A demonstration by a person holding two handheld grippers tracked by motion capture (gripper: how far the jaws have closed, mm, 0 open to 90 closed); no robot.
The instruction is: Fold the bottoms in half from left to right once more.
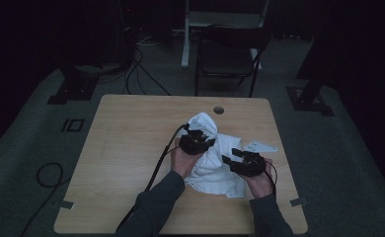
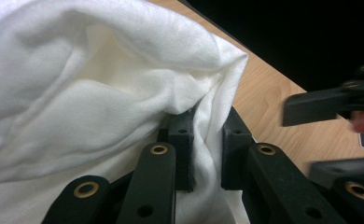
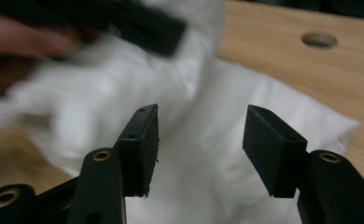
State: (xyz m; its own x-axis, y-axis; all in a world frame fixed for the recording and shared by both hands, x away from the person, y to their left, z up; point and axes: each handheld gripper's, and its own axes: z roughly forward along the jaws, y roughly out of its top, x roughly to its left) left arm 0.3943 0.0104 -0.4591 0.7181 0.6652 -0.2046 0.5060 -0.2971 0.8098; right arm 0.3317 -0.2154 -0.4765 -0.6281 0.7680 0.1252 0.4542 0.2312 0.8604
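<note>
A crumpled white cloth [image 1: 215, 165] lies on the right half of the wooden table [image 1: 131, 148]. My left gripper [image 1: 203, 137] sits at the cloth's upper left part. In the left gripper view it [image 2: 207, 126] is shut on a fold of the cloth [image 2: 101, 84], which bunches up above the jaws. My right gripper [image 1: 230, 155] hovers over the cloth's right side. In the right gripper view it [image 3: 201, 126] stands open above the cloth [image 3: 208, 186], with nothing between its pads. The left gripper [image 3: 147, 28] appears blurred at the top left of that view.
A round hole [image 1: 218, 109] is cut in the table near its far edge. A small white sheet [image 1: 259, 146] lies right of the cloth. A dark chair [image 1: 227, 54] stands beyond the table. Tape tabs [image 1: 298, 201] mark the near corners. Cables trail off the table's left.
</note>
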